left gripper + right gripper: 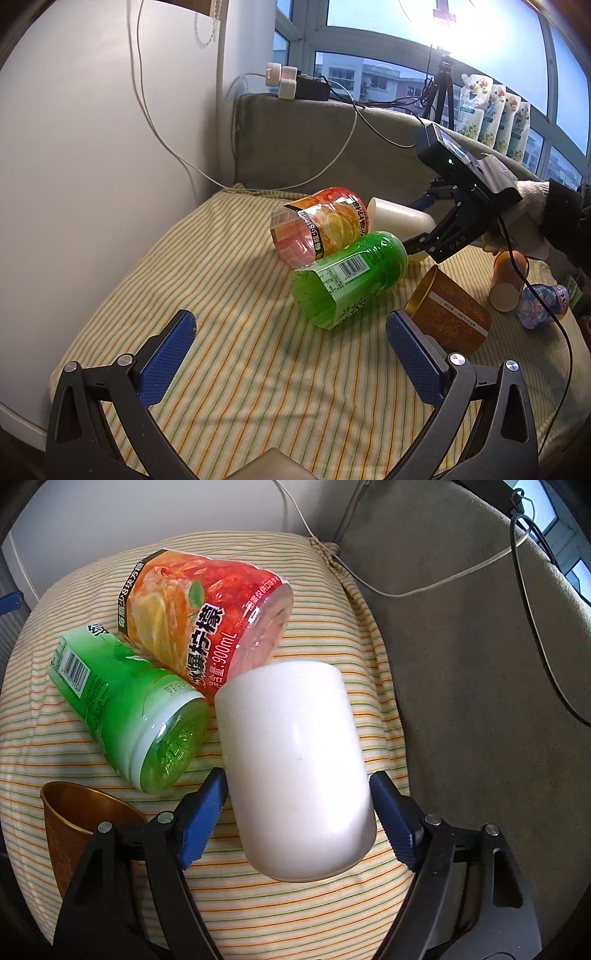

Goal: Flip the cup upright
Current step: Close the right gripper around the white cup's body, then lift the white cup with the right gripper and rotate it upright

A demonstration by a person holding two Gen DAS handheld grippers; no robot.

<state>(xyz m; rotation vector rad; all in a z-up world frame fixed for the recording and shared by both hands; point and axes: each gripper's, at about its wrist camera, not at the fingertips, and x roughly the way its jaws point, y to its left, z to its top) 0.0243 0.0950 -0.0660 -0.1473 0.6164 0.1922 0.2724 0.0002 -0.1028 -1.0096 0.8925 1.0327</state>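
A white cup [295, 771] lies on its side on the striped cushion [288, 915], its closed bottom toward the right wrist camera. My right gripper [297, 805] has its blue pads [205, 812] against both sides of the cup. In the left wrist view the cup [400, 218] lies behind the bottles, with the right gripper [424, 243] reaching it from the right. My left gripper [291, 350] is open and empty above the cushion's near part.
A red-orange bottle [317, 225] and a green bottle [351, 277] lie on their sides touching the cup. A brown-gold paper cup [447, 310] lies by the left gripper's right finger. An orange cup [508, 280] and a blue wrapped object [543, 306] lie at the right. Cables hang over the grey sofa back [314, 144].
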